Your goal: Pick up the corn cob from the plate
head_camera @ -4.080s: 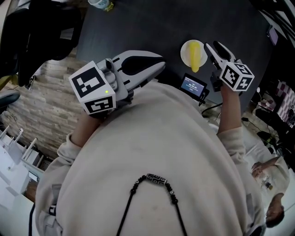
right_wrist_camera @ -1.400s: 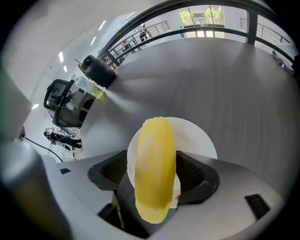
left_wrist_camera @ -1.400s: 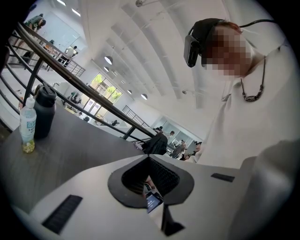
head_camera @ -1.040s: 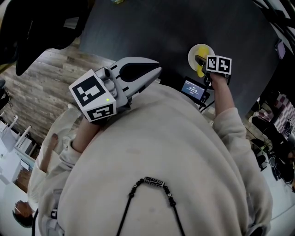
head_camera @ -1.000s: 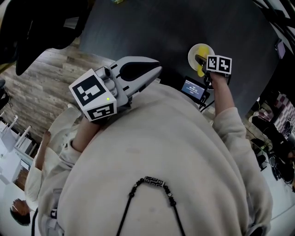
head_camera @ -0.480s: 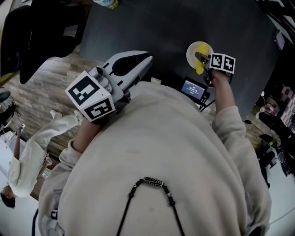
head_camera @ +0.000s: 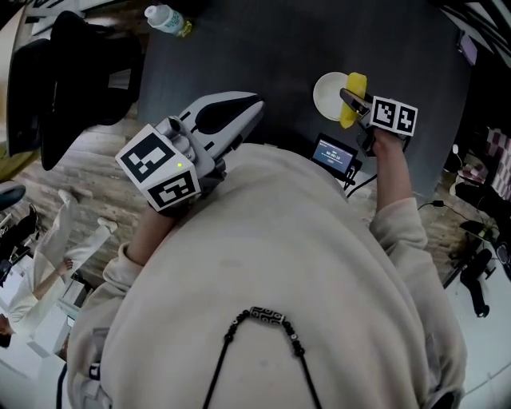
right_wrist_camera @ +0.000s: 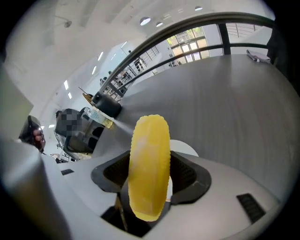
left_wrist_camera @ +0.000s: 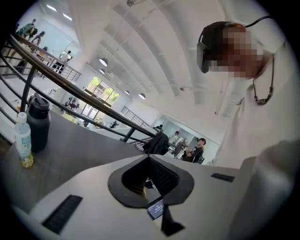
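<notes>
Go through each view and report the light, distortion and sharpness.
Head view: evenly lit, the dark table swallows shadows, the white plate is nearly blown out. Left gripper view: strong fisheye, black corners, bright ceiling lights. Right gripper view: same fisheye, the railing is bent into an arc, the close corn cob looks soft with a pale sheen.

A dark table (head_camera: pixel 239 48) stands on wood-plank floor (head_camera: pixel 88 172).

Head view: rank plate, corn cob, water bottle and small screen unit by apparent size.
1. plate
2. small screen unit, only just smaller than the plate
3. corn cob and water bottle: they look alike, so unranked. The cob is held in the right gripper, partly covered and probably nearer the camera.
</notes>
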Tool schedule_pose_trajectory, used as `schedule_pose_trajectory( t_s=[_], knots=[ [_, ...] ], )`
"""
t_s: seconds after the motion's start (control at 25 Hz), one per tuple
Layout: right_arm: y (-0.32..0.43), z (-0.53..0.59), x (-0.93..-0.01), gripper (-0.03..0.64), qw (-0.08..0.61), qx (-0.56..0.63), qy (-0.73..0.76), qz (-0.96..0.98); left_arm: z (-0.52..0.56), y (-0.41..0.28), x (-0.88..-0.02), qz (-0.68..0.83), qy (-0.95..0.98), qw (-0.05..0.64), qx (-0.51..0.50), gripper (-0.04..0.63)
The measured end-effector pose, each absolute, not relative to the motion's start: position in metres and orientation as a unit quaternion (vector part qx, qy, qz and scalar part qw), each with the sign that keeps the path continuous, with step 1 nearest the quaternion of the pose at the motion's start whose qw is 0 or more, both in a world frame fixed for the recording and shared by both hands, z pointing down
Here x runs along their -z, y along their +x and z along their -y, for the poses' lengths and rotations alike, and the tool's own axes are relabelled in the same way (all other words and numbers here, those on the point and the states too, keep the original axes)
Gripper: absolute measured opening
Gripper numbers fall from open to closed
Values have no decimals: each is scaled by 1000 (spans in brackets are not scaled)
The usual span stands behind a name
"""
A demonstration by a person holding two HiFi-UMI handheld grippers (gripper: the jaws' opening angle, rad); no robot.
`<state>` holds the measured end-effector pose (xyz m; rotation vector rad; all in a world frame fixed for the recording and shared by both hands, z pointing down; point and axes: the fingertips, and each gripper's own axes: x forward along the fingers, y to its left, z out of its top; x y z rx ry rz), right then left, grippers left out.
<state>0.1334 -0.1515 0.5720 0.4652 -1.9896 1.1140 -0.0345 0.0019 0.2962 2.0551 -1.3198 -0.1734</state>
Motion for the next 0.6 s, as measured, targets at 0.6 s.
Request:
schedule_pose_trajectory(
  t_s=[0.6],
  knots=[
    [131, 158, -337, 262, 175, -378, 212, 884, 30, -13, -254, 392, 873, 280, 71, 6]
  ],
)
